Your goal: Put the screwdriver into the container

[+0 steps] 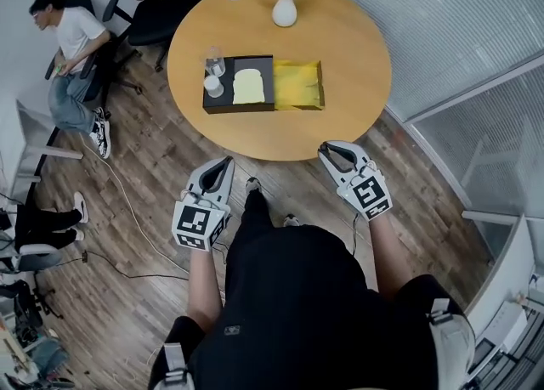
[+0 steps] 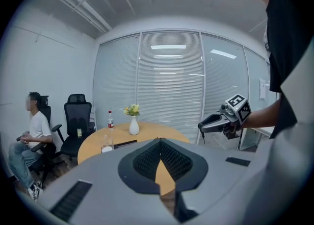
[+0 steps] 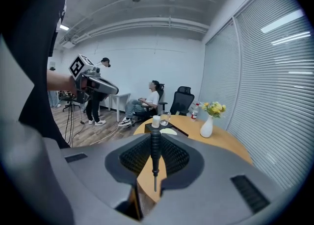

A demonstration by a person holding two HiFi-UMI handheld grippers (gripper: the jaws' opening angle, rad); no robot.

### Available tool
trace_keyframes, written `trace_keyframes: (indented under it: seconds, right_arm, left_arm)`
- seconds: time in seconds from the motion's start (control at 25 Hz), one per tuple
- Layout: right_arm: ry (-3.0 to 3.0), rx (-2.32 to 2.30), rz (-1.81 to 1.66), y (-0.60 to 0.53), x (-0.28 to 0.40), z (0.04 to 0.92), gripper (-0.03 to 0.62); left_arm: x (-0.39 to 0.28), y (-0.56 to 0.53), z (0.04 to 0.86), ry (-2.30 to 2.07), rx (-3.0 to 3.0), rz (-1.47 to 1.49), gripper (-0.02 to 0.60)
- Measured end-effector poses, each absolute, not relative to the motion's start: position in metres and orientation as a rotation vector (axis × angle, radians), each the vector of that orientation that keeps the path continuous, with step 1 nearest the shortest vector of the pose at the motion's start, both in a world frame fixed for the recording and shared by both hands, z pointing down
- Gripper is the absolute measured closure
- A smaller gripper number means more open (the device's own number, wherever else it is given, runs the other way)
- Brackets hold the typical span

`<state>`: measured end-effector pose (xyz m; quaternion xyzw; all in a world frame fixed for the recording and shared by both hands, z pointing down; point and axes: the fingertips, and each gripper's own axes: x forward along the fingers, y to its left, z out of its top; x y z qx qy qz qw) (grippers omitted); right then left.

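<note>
"Head view: where do we find the two grippers?"

"We find the left gripper (image 1: pixel 224 162) over the wooden floor (image 1: pixel 153 210), short of the round table (image 1: pixel 361 57). The right gripper (image 1: pixel 328 150) sits at the table's near rim. Both point toward the table."

"Right gripper view: what do we read between the jaws?"

"We read the screwdriver (image 3: pixel 155 151), which stands upright with its black handle up and its metal tip down. The ribbed pads are clenched on the handle."

"And in the left gripper view?"

"We see the jaw tips meeting, closed on themselves, with the table showing beyond them."

"Where do we locate the container?"

"We locate the yellow container (image 1: pixel 299 85) mid-table, open at the top and touching the right side of a black tray (image 1: pixel 219 106) — well apart from the screwdriver. Behind both stands a white vase (image 1: pixel 285 11) of flowers."
</note>
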<state>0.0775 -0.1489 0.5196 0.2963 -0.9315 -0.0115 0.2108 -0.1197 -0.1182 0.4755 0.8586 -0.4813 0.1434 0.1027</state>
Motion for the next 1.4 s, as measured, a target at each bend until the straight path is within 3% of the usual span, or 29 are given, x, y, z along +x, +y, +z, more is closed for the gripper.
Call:
trace_keyframes:
  seconds: [0.56,1.4]
  right_arm:
    - [-2.519,0.914,-0.072,-0.218,0.006,0.515,0.536]
    - [-2.510,0.981,0.002,-0.278,0.006,0.533,0.536]
  left_arm:
    - [-0.147,-0.221,0.469,-1.183,2.675,0.393,0.575]
    - [-0.158,-0.287,0.474,-1.143,2.685,0.402,0.575]
